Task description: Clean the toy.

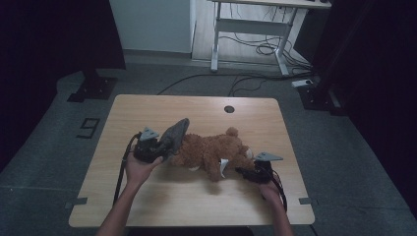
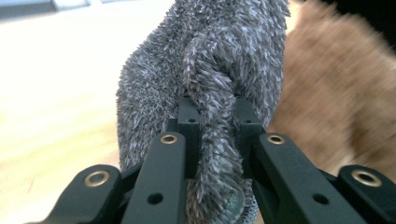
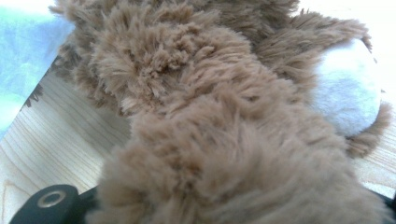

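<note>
Teddy bear (image 1: 216, 152) lies on its side across the middle of the wooden tabletop (image 1: 162, 201), brown fur against the pale grain. My left tongs (image 1: 164, 143) are clamped on a fuzzy grey cloth (image 1: 175, 132), which stands up just beside the bear's left end. My right tongs (image 1: 244, 172) are buried in the bear's fur at its other end, closed on a brown limb beside a white paw patch (image 3: 348, 91).

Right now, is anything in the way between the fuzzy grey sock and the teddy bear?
No. The grey sock, pinched in the left gripper, sits right beside the teddy bear with nothing visible between them. The right gripper grips the bear's other end.
</note>
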Demonstrator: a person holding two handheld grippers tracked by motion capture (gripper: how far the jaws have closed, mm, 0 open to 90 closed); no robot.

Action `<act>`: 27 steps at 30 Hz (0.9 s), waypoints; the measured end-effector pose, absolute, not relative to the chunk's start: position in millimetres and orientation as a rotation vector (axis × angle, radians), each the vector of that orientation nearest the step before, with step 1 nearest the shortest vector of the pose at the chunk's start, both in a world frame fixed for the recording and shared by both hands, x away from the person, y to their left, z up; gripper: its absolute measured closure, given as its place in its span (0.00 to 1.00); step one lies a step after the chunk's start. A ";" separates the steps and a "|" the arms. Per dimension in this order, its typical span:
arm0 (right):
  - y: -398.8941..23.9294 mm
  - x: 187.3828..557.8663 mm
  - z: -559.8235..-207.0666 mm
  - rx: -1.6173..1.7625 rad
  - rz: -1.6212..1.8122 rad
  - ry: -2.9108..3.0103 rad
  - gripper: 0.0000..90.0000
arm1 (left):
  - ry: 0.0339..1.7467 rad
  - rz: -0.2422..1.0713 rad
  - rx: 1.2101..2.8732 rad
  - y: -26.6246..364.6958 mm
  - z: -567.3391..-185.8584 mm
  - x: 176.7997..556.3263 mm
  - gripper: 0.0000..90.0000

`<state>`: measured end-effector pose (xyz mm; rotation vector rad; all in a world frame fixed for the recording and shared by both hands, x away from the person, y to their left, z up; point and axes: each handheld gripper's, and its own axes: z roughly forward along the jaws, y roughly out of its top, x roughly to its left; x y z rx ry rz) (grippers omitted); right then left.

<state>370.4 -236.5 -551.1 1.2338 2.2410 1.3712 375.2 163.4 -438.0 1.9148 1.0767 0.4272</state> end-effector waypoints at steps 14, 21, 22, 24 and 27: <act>-239.7 367.5 -547.6 1.236 1.410 2.211 0.57 | 1.066 0.395 2.012 101.8 -451.5 410.4 0.87; -247.5 358.8 -542.9 1.287 1.411 2.185 0.42 | 1.041 0.401 2.004 108.7 -458.1 394.4 0.87; -247.5 358.8 -542.9 1.287 1.411 2.185 0.42 | 1.039 0.402 2.003 109.5 -458.9 392.1 0.87; -254.2 354.8 -540.1 1.311 1.436 2.172 0.39 | 1.034 0.396 1.993 111.1 -460.2 387.6 0.87; -263.9 348.9 -534.4 1.321 1.445 2.159 0.33 | 1.024 0.368 1.978 114.0 -462.1 382.0 0.87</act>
